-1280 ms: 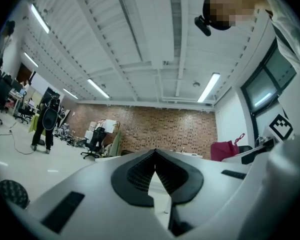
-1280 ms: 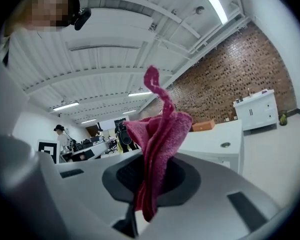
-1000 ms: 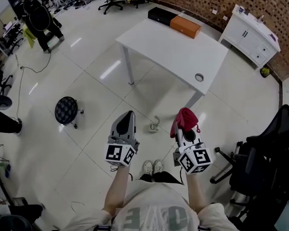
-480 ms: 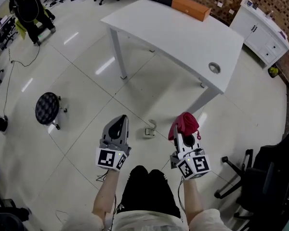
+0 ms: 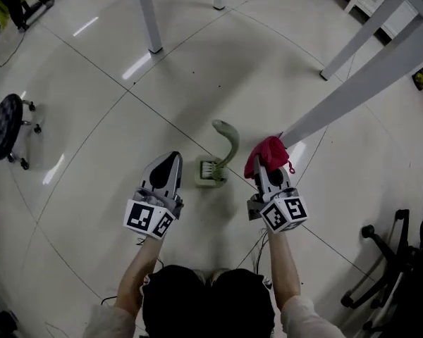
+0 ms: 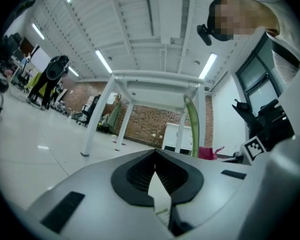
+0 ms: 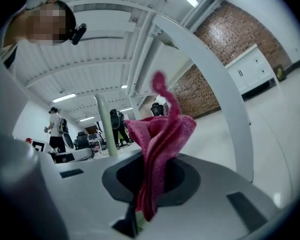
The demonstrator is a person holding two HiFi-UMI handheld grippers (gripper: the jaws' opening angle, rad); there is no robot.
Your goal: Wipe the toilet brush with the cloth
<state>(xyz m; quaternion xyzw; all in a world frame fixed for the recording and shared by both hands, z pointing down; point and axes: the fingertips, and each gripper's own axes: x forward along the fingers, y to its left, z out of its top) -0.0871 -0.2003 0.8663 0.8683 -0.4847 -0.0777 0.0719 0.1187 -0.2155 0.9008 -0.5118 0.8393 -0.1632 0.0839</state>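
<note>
Fingers on the left gripper (image 5: pixel 170 158) are pressed together with nothing between them. Those of the right gripper (image 5: pixel 266 173) pinch the red cloth (image 5: pixel 268 153), which bunches up past their tips. Since a second ago the person has dropped from standing into a low crouch, and both grippers have come down too. The floor (image 5: pixel 92 153) now fills the head view, and the table legs (image 5: pixel 146 13), far off before, cross the top of the frame. The toilet brush (image 5: pixel 210 171), a small speck before, now sits at the frame's centre. It stands on the floor with its pale green handle curving up, between the two grippers and just ahead of them, touched by neither. Wiping has not begun. The approach looks nearly done: the left gripper would have to open to steady the handle while the cloth is brought against it.
</note>
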